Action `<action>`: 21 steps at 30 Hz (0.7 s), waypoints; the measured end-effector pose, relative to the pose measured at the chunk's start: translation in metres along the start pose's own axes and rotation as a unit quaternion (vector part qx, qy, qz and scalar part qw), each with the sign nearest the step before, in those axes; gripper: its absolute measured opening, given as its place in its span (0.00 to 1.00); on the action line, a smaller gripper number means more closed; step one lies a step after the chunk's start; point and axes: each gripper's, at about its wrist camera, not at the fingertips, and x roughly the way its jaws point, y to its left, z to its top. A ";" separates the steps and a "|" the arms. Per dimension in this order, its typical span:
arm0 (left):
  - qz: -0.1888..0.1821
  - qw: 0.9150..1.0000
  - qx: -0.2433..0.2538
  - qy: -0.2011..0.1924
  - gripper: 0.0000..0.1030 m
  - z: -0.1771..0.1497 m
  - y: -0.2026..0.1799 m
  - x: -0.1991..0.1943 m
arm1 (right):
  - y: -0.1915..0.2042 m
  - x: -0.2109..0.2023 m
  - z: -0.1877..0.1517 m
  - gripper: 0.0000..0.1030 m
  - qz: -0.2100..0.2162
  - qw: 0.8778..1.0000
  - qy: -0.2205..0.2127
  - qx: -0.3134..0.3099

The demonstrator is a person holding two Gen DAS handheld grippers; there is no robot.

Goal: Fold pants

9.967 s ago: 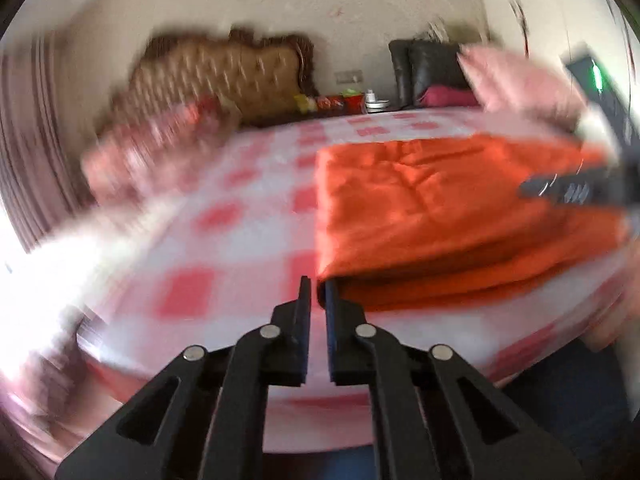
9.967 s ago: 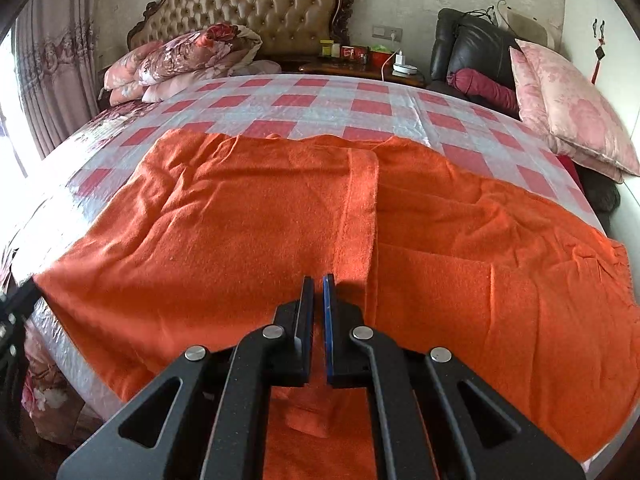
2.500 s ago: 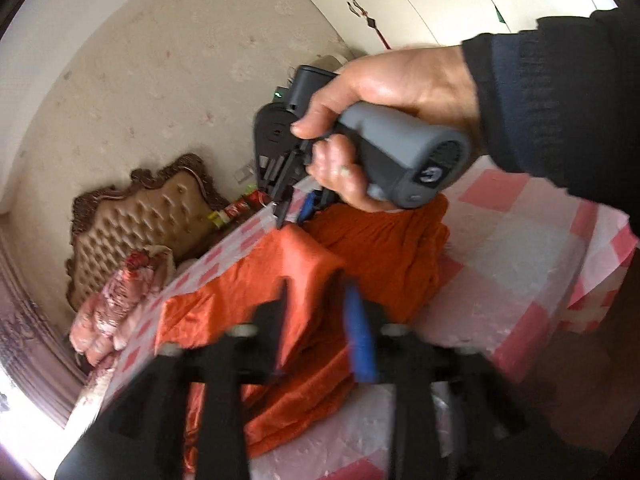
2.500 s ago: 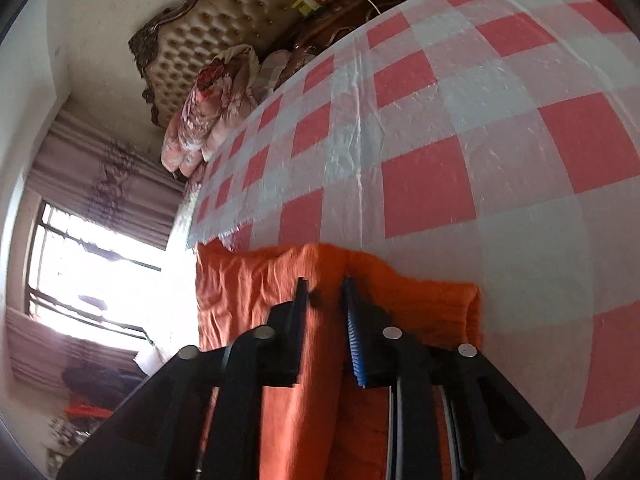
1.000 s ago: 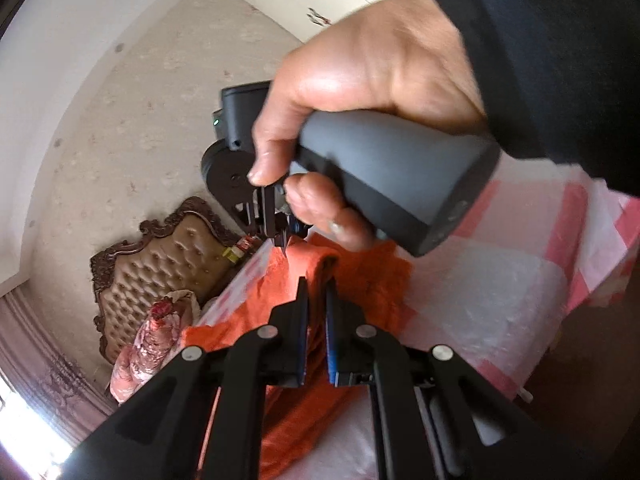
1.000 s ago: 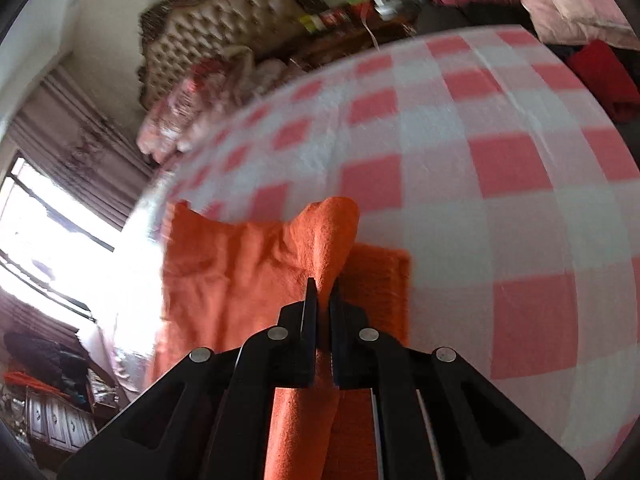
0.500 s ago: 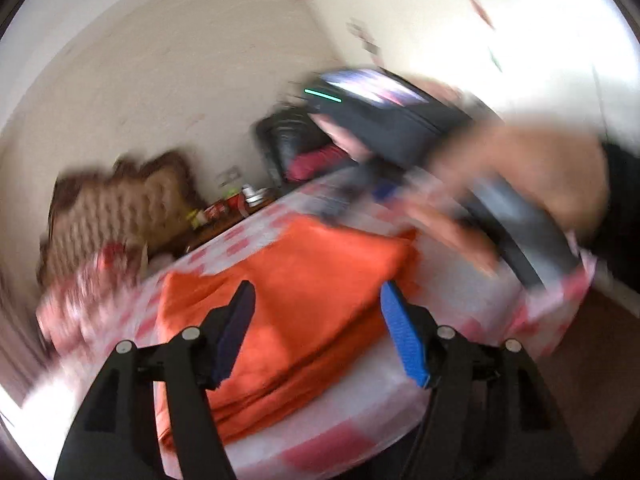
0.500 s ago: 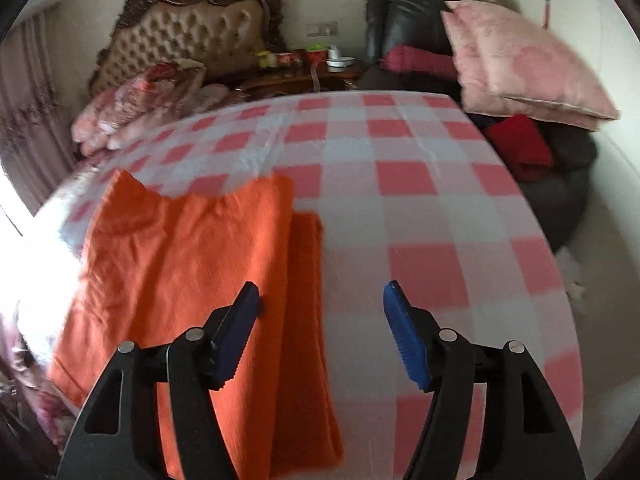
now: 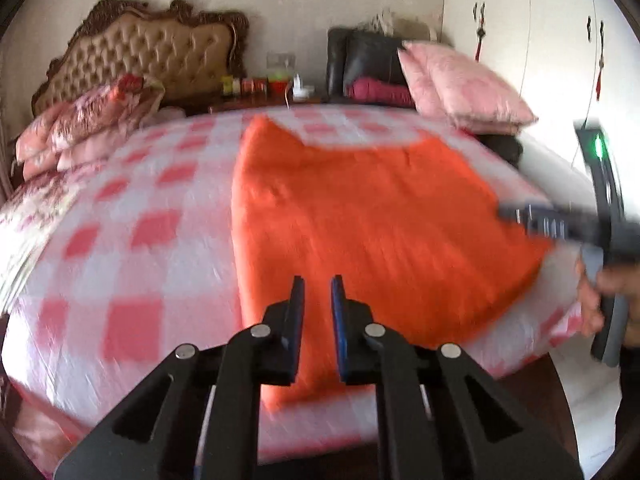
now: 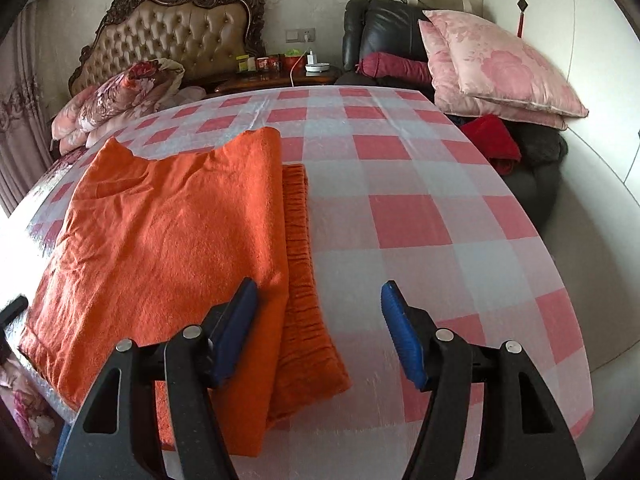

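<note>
The black fingers of the right gripper stand wide apart with blue pads, holding nothing; the folded orange fleece pants lie beneath the left finger, and whether it touches them cannot be told. The left gripper has just been closing: its fingers are a narrow slit apart, nothing pinched between them, poised over the pants' near edge. The pants lie flat on the red-and-white checked bed cover, toward its near left corner in the right wrist view, a ribbed waistband strip showing along their right side. The left wrist view is smeared by motion. At its right edge the right gripper's grey handle and the hand on it are cut off and blurred.
</note>
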 end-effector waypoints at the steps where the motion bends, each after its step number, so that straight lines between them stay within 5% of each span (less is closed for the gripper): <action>1: -0.013 1.000 -0.001 0.001 0.13 0.011 0.004 0.004 | 0.002 -0.001 -0.001 0.59 -0.005 1.000 -0.001 -0.004; 3: -0.064 0.998 -0.003 0.018 0.13 0.037 0.016 0.023 | 0.006 -0.003 -0.002 0.59 -0.018 1.000 -0.006 -0.014; 5: -0.051 0.998 0.025 0.025 0.13 0.059 0.013 0.049 | 0.008 -0.004 -0.003 0.59 -0.026 0.999 -0.010 -0.017; 8: -0.078 0.993 0.058 0.066 0.13 0.080 0.011 0.100 | 0.006 -0.004 -0.005 0.60 -0.019 1.000 -0.008 -0.009; 12: -0.030 0.991 0.083 0.099 0.13 0.089 0.027 0.151 | 0.003 -0.004 -0.006 0.60 -0.009 1.000 -0.005 -0.005; 17: -0.031 0.997 0.013 0.063 0.06 0.108 0.066 0.148 | 0.003 -0.004 -0.006 0.61 -0.009 1.000 -0.006 -0.006; 21: -0.048 0.998 0.020 0.025 0.23 0.116 0.054 0.130 | 0.004 -0.004 -0.006 0.61 -0.010 1.000 -0.006 -0.002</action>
